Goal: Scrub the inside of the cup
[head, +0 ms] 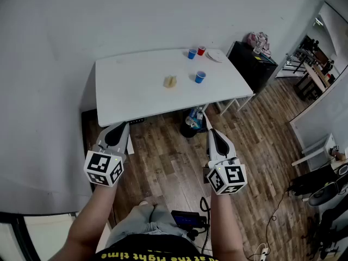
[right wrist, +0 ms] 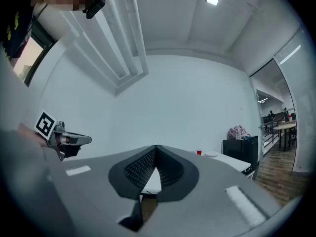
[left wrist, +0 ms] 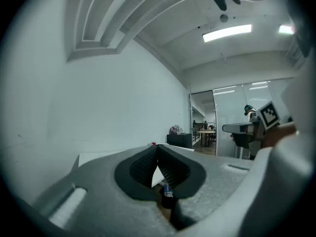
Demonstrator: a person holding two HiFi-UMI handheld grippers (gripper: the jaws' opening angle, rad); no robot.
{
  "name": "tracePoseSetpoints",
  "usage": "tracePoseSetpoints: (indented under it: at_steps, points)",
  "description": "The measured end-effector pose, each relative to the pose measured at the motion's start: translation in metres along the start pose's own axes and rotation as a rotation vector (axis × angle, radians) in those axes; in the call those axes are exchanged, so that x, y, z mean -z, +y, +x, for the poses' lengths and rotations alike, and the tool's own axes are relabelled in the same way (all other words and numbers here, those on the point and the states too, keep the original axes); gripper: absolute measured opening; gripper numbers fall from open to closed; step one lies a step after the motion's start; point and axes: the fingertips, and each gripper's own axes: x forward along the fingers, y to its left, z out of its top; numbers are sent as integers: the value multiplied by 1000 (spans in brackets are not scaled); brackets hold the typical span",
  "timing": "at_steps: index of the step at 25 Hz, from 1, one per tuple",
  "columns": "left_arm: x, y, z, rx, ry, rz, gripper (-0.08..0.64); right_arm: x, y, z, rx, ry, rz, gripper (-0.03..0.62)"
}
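Cups are standing on the white table (head: 130, 91), well apart from both grippers. The near blue cup (head: 200, 77) is sitting towards the middle. The far blue cup (head: 192, 54) and the red cup (head: 202, 50) are standing side by side at the far edge, near a white plate (head: 215, 56). A yellowish block (head: 170, 81), possibly a sponge, is lying left of the near blue cup. The left gripper (head: 120, 126) and right gripper (head: 212, 133) are pointing level above the wooden floor (head: 163, 151), each clenched on nothing.
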Motion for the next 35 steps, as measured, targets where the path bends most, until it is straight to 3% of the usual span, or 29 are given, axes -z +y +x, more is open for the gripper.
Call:
tracePoseSetpoints:
  at_steps: [19,35]
  points:
    - [-1,-29,26,16,-13,17,3,-8,-29,-11,-10,-18,10,6]
    - [-12,-37,54,-18,-48,31,2,-3,-67,1,-28,-4,13,6]
